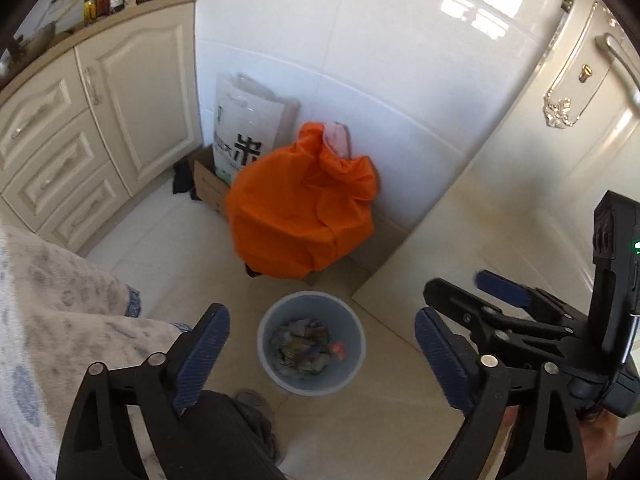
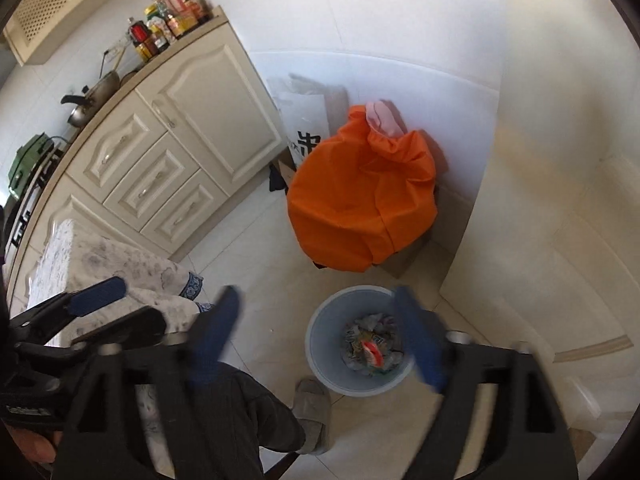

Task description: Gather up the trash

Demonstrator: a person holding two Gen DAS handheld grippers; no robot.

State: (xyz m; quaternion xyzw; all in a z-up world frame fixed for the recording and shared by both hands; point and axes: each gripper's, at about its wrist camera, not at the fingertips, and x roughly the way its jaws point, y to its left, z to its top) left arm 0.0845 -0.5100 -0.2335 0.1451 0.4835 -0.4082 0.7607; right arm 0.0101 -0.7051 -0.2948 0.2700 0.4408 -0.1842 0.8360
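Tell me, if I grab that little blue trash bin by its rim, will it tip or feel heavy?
The blue bin probably feels light: only crumpled wrappers cover its bottom. Its thin-looking plastic rim may flex. Unweighted on smooth floor tile, it would likely slide or tilt when gripped one-sided.

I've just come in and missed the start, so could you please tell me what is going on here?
A person is collecting trash in a kitchen, holding tongs in each hand above a pale blue bin on the tiled floor. The bin already holds crumpled wrappers. Both the left tongs and the right tongs are open and hold nothing. Behind the bin, an orange bag sits on cardboard by the wall.
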